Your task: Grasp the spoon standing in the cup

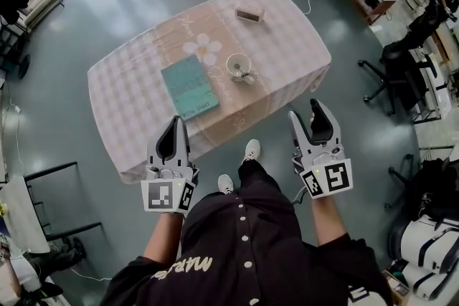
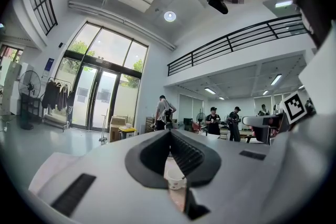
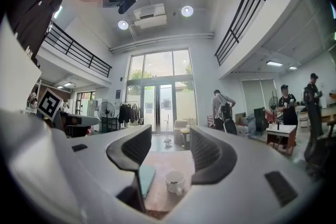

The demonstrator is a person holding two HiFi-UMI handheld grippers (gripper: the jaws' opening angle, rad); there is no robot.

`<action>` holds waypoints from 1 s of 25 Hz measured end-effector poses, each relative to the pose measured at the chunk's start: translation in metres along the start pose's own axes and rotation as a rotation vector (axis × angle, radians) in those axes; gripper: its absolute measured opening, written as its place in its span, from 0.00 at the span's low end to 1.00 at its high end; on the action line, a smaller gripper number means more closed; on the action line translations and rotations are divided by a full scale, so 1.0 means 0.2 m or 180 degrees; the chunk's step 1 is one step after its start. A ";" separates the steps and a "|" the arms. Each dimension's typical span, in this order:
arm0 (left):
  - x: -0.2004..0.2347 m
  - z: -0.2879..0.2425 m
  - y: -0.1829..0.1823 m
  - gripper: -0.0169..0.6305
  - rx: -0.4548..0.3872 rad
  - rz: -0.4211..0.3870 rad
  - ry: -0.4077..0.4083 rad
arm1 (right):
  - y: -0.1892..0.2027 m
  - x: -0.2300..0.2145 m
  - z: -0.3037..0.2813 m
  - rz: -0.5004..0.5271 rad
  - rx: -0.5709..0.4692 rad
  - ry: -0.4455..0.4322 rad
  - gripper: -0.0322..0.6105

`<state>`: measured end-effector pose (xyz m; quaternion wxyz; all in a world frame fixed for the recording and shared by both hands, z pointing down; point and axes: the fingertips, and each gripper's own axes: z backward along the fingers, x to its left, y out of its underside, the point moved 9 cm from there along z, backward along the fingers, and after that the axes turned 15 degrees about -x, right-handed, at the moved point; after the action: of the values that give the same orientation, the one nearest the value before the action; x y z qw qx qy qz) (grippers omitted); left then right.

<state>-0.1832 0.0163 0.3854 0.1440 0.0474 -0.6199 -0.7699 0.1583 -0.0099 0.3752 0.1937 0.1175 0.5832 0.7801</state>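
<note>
**Cup and spoon untouched, both grippers short of the table**

Cup [image 1: 239, 67]: small, white, round, open top, upright. It sits near the middle of the table [image 1: 129, 97] on a pink checked cloth. It is just right of a teal book [image 1: 189, 87] and near a white flower print [image 1: 202, 48]. A small nub, probably its handle, sticks out on the near-right side.

Spoon [image 1: 244, 71]: shows only as a thin dark sliver inside the cup, up against the rim. The bowl end is hidden in the cup. It is too small to tell material or shape.

Left gripper [image 2: 169, 132]: jaws closed, ribbed dark pads meet at the tips, nothing between them. In the head view it sits low in front of the person, off the near table edge and well apart from the cup. Its own view catches the cup only through the narrow slit below the tips, far beyond them.

Right gripper [image 3: 170, 134]: jaws apart, gap empty. Its view looks through the gap at the cup and the book's edge, both well beyond the tips. In the head view it sits off the table's near-right side, not touching anything.

A small box [image 1: 249, 14] lies at the far end of the table. People stand in the background.
</note>
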 end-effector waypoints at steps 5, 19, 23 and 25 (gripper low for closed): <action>0.01 -0.19 0.02 0.04 -0.0035 -0.0022 -0.0035 | 0.03 -0.12 -0.16 0.0001 -0.0017 -0.0080 0.41; -0.03 -0.65 0.07 0.04 -0.0141 -0.0061 -0.0193 | 0.09 -0.48 -0.59 0.0054 -0.0003 -0.0343 0.46; -0.05 -0.73 0.10 0.04 -0.0118 -0.0051 -0.0296 | 0.14 -0.56 -0.68 0.0007 0.0022 -0.0445 0.47; -0.05 -0.76 0.11 0.04 -0.0117 -0.0042 -0.0360 | 0.16 -0.60 -0.73 -0.0021 0.0047 -0.0493 0.47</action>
<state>-0.1313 -0.1286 0.3711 0.1045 0.0053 -0.6124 -0.7836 0.2006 -0.1958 0.3685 0.2400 0.1770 0.5726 0.7637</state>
